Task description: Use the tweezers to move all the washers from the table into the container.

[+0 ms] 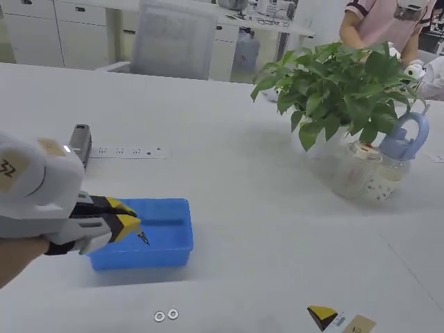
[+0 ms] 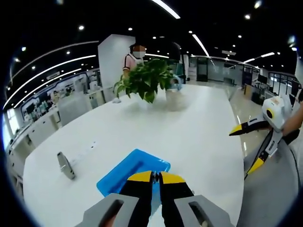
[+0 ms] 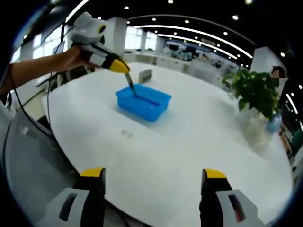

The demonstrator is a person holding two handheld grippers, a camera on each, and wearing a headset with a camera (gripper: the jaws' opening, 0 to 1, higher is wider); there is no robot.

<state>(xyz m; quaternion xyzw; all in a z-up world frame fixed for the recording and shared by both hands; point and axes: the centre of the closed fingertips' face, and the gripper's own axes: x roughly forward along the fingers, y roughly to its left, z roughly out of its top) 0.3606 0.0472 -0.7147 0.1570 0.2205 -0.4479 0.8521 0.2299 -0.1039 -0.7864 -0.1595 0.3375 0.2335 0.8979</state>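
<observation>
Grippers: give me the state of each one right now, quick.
Left gripper: shut on the tweezers.
Right gripper: open, holding nothing.

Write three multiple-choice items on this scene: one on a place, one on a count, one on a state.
1. Where are the tips of the tweezers that the left tool grips?
A. over the blue container
B. on the floor
C. on a chair

2. How many washers lie on the table?
A. none
B. two
C. five

3. How does the right tool stand?
A. shut on a washer
B. shut on a second pair of tweezers
C. open, holding nothing

Key: 1 A, since the right gripper view shows the tweezers reaching down into the container's opening. 2 B, since the head view shows a pair side by side in front of the container. 3 C, since its own view shows its jaws wide apart with bare table between them.
</observation>
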